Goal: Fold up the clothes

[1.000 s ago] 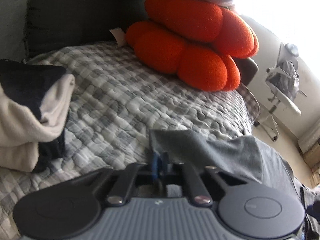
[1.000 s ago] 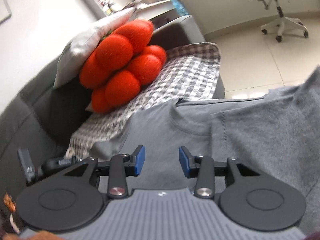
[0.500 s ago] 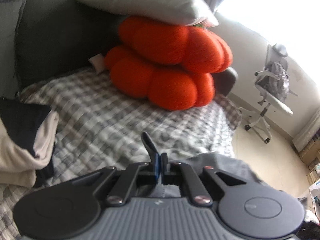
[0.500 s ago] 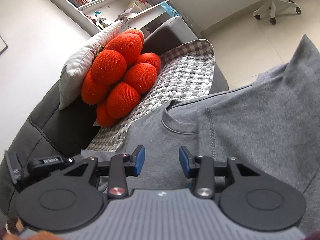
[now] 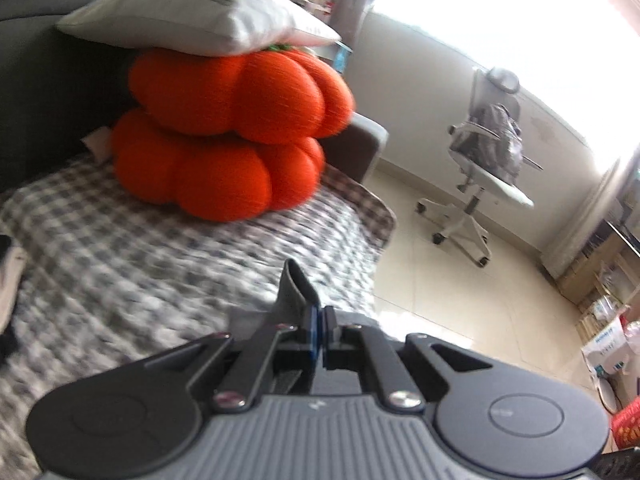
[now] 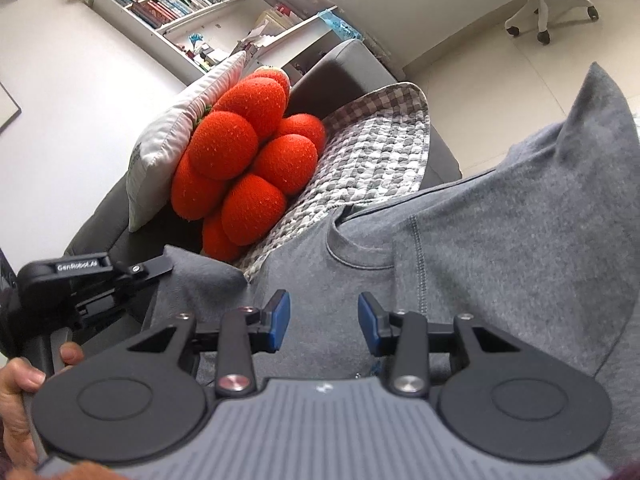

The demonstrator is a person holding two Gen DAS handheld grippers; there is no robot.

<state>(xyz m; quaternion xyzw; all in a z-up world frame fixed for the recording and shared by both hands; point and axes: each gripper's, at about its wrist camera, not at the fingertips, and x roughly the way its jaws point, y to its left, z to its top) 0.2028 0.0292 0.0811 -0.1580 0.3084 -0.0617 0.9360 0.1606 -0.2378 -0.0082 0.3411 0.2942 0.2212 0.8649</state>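
Presently the grey sweatshirt (image 6: 460,264) lies collar toward the orange cushion (image 6: 244,160), left tongs (image 5: 319,330) clamped on its left sleeve edge, right tongs (image 6: 323,322) part-open and empty above its chest.

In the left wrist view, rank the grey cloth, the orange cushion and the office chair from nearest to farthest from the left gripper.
1. Grey cloth: pinched in the shut left gripper, sticking up just ahead.
2. Orange cushion: ahead and left, on the checked cover, under a white pillow.
3. Office chair: farthest, right, on the floor by the bright window.
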